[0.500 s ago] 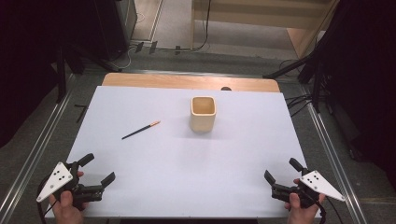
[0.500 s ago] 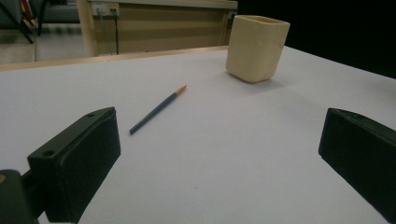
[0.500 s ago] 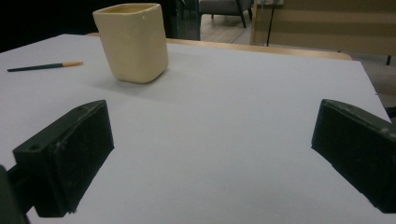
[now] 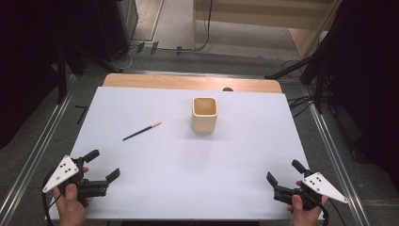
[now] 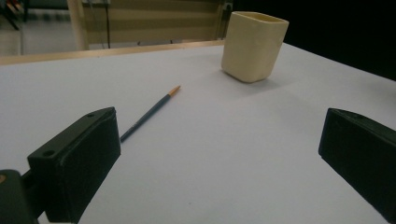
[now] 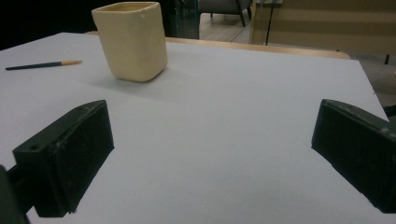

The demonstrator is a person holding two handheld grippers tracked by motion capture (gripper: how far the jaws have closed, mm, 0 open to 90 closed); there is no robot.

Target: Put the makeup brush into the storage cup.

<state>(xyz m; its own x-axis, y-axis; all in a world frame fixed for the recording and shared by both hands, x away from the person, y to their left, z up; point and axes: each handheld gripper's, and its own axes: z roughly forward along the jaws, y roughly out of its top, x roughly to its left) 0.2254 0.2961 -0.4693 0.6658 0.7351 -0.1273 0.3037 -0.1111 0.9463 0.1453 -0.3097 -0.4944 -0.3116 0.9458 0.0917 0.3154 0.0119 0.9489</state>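
Observation:
A cream square cup [image 4: 204, 114] stands upright on the white table sheet [image 4: 188, 160], behind the middle; it also rises at the top of the left gripper view as the cup [image 5: 253, 45] and of the right gripper view as the cup [image 6: 131, 40]. A thin dark paintbrush with an orange tip [image 4: 141, 131] lies flat to the cup's left, the same brush [image 5: 150, 113] [image 6: 42, 65] in both gripper views. My left gripper [image 4: 102, 165] rests open at the near left corner. My right gripper [image 4: 284, 172] is open at the near right. Nothing sits between either pair of jaws.
A bare wooden strip [image 4: 188, 83] runs along the table's far edge. Metal rails [image 4: 329, 141] flank both sides, with cables on the floor beyond. A wooden cabinet [image 4: 263, 19] stands behind the table.

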